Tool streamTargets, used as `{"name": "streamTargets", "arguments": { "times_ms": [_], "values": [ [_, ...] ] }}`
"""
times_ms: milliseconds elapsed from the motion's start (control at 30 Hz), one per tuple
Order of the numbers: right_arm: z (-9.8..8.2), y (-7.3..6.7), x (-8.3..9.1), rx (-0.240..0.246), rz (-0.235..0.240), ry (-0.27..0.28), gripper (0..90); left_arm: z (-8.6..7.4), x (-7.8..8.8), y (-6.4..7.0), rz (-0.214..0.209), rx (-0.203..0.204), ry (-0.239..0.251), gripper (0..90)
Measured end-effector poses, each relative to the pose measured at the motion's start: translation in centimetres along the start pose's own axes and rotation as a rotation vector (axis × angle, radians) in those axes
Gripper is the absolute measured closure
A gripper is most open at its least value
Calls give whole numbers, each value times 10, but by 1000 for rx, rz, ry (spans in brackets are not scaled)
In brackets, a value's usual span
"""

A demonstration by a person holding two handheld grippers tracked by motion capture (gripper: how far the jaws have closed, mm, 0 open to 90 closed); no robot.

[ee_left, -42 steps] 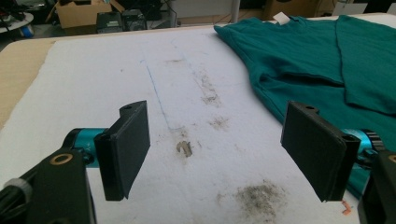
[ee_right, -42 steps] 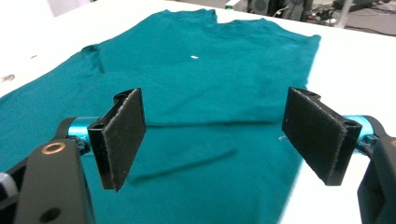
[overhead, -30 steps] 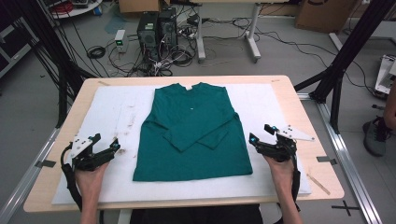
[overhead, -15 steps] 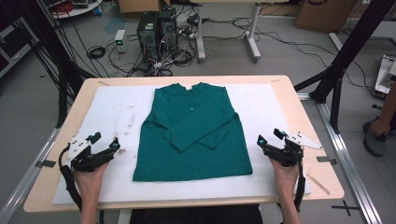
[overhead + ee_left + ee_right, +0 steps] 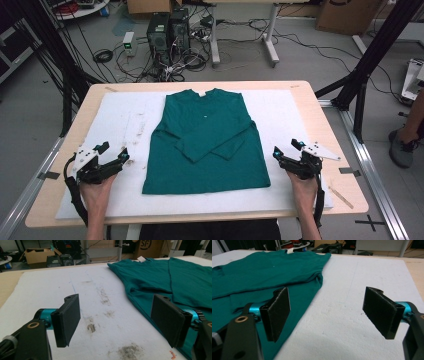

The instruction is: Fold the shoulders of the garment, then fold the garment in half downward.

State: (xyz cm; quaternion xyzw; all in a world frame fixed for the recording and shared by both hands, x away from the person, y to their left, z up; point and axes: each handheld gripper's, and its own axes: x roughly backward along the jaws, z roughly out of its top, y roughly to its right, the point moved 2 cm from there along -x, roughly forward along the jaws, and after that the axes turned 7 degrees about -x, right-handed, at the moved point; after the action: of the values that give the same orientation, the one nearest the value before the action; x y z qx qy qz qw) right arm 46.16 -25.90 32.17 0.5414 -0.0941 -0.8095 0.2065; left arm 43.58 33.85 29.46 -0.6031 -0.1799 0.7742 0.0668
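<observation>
Here both grippers, left (image 5: 114,154) and right (image 5: 286,150), flank the green shirt (image 5: 207,140), jaws wide apart, empty.

Green long-sleeved shirt (image 5: 207,140): lies flat on the white mat (image 5: 295,120), collar away from the person, sleeves folded across the front.

Shirt (image 5: 207,142) lies mid-pad (image 5: 290,117) at your 12; left gripper (image 5: 112,155) at 10, right gripper (image 5: 287,150) at 2, both beside it.
</observation>
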Motion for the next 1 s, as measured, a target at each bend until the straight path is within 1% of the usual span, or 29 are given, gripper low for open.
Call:
{"name": "streamTargets", "arguments": {
  "times_ms": [267, 367, 433, 500, 533, 567, 600, 633, 667, 733, 767, 800, 833, 867, 900, 967, 1000],
  "values": [
    [0, 0, 0, 1, 3, -5, 227, -1, -1, 0, -4, -1, -15, 242],
    [0, -2, -1, 23, 2, -17, 239, -1, -2, 1, -12, 5, -30, 247],
    [0, -4, -3, 35, -3, -30, 239, 0, -2, 1, -22, 0, -28, 262],
    [0, -4, -3, 38, -4, -38, 239, 1, -2, 4, -28, -18, -42, 269],
    [0, -4, -4, 40, -3, -40, 239, 2, -3, 5, -30, -22, -55, 276],
    [0, -5, -4, 35, -2, -47, 239, 2, -5, 8, -43, -20, -74, 283],
    [0, -5, -4, 38, -4, -52, 245, 2, -6, 10, -53, -20, -86, 299],
    [0, -4, -5, 40, -5, -54, 253, 3, -7, 12, -69, -16, -107, 318],
    [0, -5, -5, 36, -2, -68, 268, 3, -9, 15, -82, -6, -137, 348],
    [0, -6, -6, 35, 7, -77, 301, 5, -14, 22, -108, 7, -194, 380],
    [0, -7, -6, 36, 23, -98, 343, 7, -17, 26, -123, 14, -222, 415],
    [0, -7, -6, 36, 23, -98, 343, 8, -19, 28, -140, 20, -244, 415],
    [1, -8, -6, 36, 31, -105, 352, 10, -22, 33, -157, 28, -276, 427],
    [1, -10, -7, 39, 40, -124, 371, 12, -26, 36, -166, 31, -304, 451],
    [2, -12, -8, 40, 43, -146, 382, 14, -29, 40, -175, 29, -323, 460],
    [3, -15, -11, 47, 49, -177, 382, 16, -36, 46, -188, 27, -347, 466],
    [4, -18, -12, 51, 51, -186, 385, 17, -39, 49, -184, 21, -362, 482]
  ]
}}
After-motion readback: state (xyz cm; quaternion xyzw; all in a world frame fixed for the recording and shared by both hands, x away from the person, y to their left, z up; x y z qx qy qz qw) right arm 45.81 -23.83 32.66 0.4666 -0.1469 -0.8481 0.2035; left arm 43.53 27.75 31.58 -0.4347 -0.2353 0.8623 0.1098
